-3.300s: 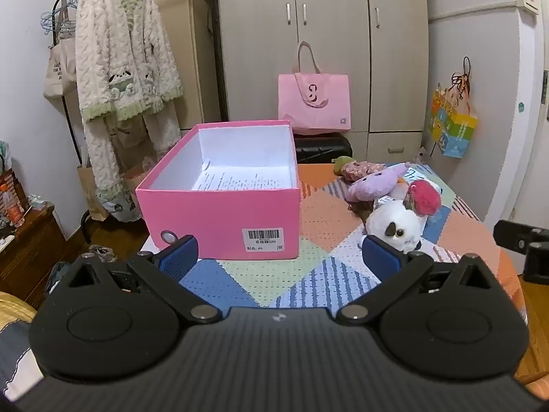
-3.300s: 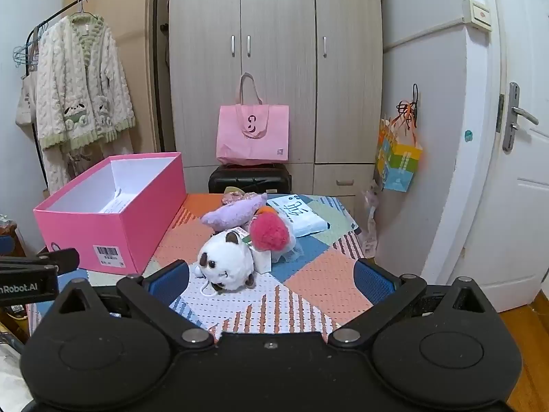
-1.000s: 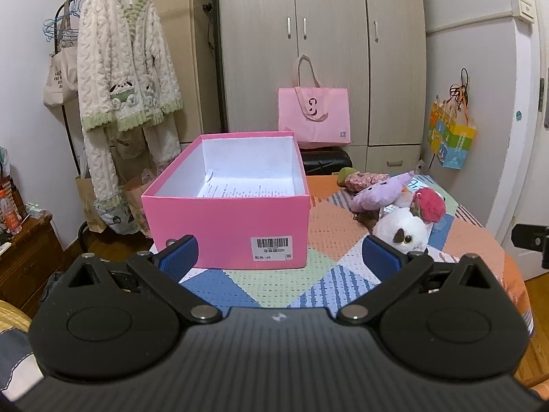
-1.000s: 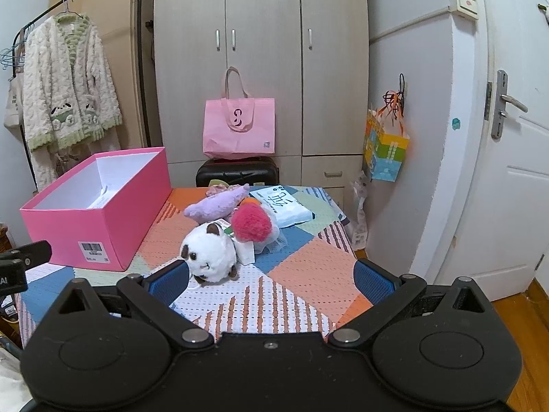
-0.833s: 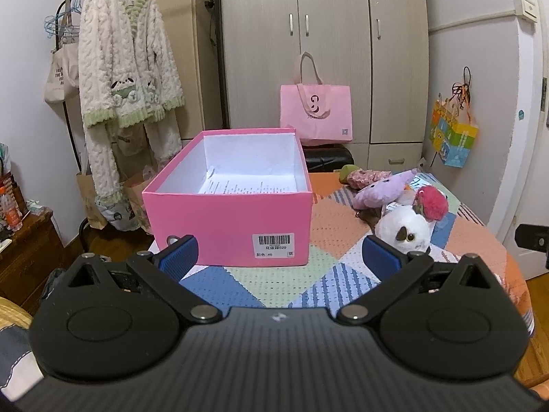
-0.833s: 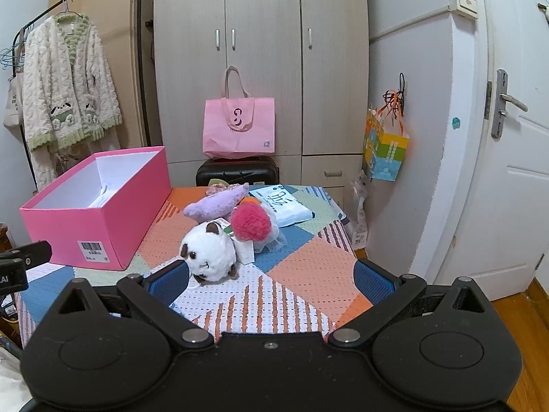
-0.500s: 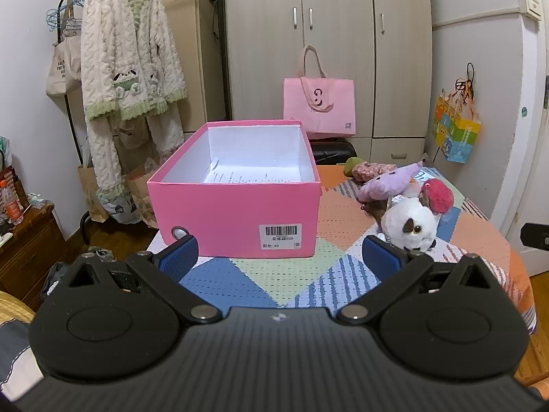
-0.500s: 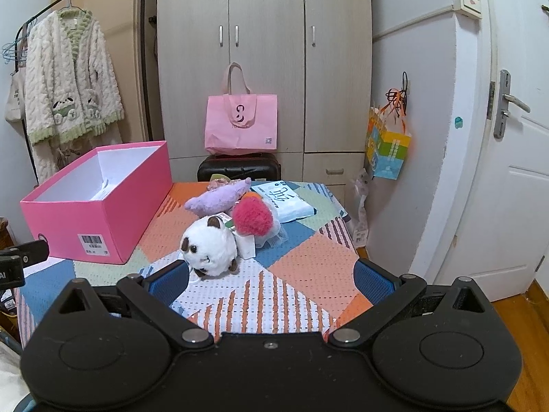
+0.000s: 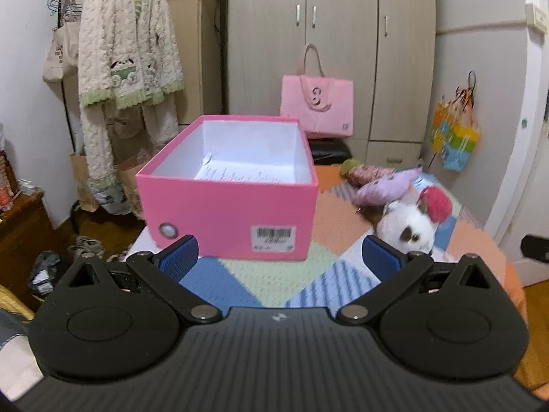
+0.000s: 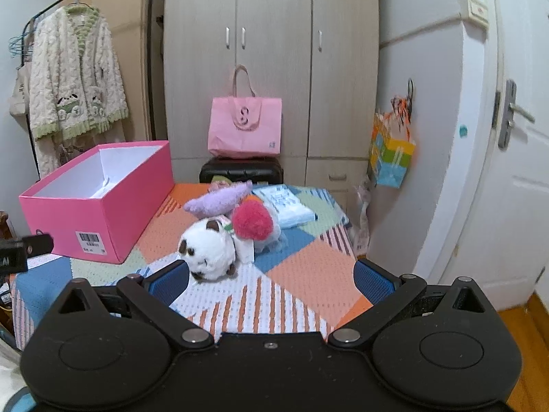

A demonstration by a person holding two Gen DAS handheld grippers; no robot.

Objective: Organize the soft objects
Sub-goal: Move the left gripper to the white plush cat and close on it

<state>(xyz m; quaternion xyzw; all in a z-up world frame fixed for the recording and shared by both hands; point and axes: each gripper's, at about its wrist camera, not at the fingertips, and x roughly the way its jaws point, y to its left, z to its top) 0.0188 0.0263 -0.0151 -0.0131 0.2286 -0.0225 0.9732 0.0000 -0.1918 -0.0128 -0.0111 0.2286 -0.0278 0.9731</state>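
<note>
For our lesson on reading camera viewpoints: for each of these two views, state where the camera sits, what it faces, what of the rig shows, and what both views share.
Left wrist: on the left gripper, facing the pink box; its open jaws show.
Right wrist: on the right gripper, facing the white plush and pink pompom; its open jaws and the other gripper's edge show.
Shared: box, plush toys, patchwork table, pink bag, wardrobe.

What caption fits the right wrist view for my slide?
Open right gripper faces white plush toy and pink pompom beside empty pink box.
</note>
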